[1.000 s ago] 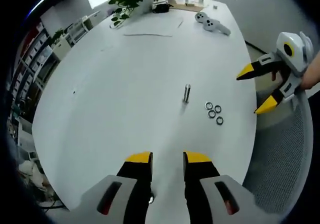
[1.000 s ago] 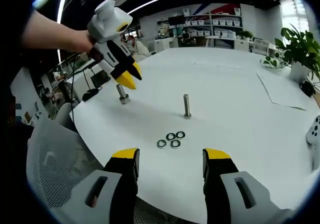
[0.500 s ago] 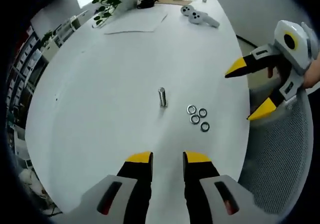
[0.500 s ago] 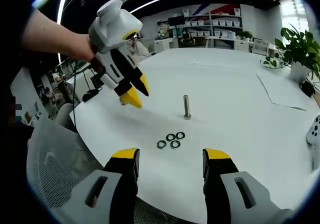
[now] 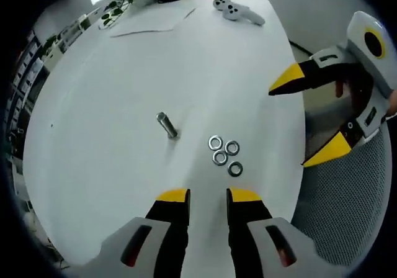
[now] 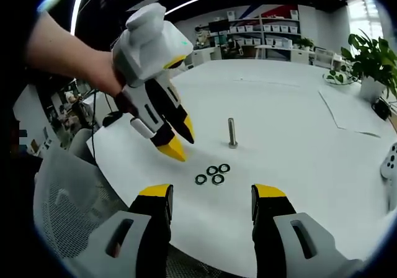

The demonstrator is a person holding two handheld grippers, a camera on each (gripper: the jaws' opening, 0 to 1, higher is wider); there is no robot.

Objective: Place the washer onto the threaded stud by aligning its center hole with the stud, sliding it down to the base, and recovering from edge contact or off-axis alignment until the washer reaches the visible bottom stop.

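A short metal threaded stud (image 5: 167,126) (image 6: 232,132) stands on the white table (image 5: 124,73). Several loose washers (image 5: 224,155) (image 6: 213,174) lie in a cluster beside it, none on the stud. My left gripper (image 5: 208,196) hovers just short of the washers, its jaws a narrow gap apart with nothing between them. In the right gripper view the left gripper (image 6: 181,138) is held by a hand and points down at the table, left of the washers. My right gripper (image 6: 212,192) (image 5: 307,120) stands wide open and empty near the table edge, facing the washers.
A grey mesh chair (image 5: 347,210) (image 6: 68,197) sits at the table's near edge under the right gripper. Game controllers (image 5: 236,11), sheets of paper (image 6: 353,113) and a potted plant (image 6: 372,61) lie at the far end. Shelves line the room behind.
The left gripper has come down and forward toward the washers, which now sit nearer in its view. The right gripper has held still. Stud and washers have not moved.
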